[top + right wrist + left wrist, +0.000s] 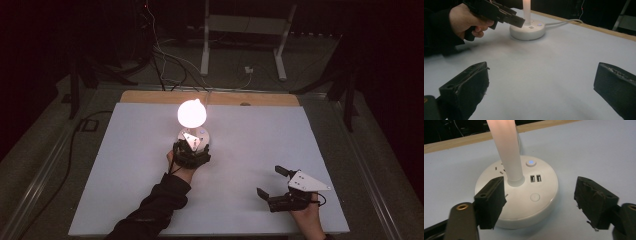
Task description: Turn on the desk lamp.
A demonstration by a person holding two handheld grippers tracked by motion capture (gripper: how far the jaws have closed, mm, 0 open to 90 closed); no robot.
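Hovering: left tool (539, 202) open over lit lamp base (544, 192); right tool (541, 92) open on table (564, 57); writing: none legible

Left gripper (192, 148) reaches forward, jaws parted wide — right gripper (272, 182) rests apart, its 2 jaws spread too.

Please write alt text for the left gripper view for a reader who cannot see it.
A round white plastic lamp base with a glowing white stem, a lit blue button and two USB ports sits on a pale table. The left hand-held gripper hangs open over it, touching nothing.
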